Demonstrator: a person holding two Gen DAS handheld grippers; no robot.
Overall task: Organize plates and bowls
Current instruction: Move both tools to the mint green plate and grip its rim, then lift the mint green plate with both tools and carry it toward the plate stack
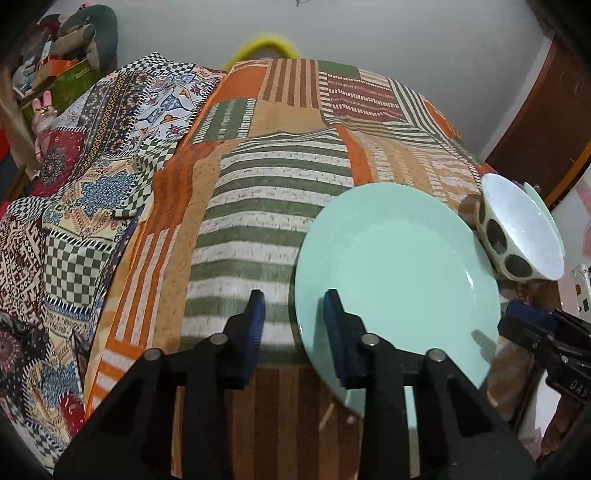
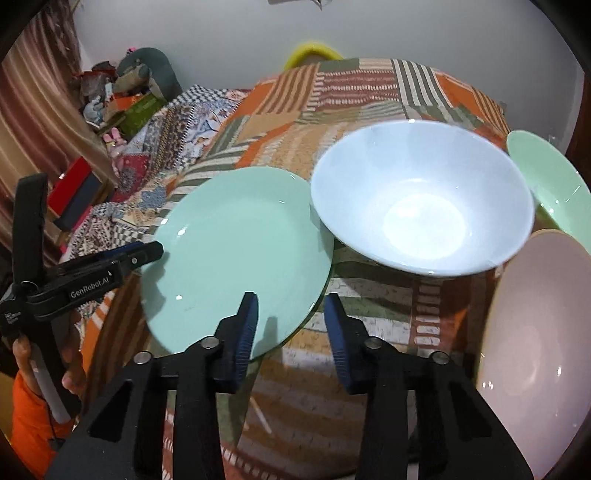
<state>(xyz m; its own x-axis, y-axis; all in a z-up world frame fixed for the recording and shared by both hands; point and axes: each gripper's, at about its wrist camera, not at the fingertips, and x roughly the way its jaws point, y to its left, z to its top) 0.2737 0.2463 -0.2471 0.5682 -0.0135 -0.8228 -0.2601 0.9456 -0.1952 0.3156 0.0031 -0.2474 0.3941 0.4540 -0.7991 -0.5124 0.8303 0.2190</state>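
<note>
Where the striped patchwork cloth (image 1: 273,177) covers the table, a mint plate (image 2: 236,258) is seen near the front edge, touching a white bowl (image 2: 421,199) beside it. A pink plate (image 2: 535,354) and a green plate (image 2: 550,184) are set at the right edge. The left gripper (image 1: 293,317) and right gripper (image 2: 290,321) are both held spread, empty, at the mint plate's rim. A white wall (image 1: 369,29) is seen behind.
</note>
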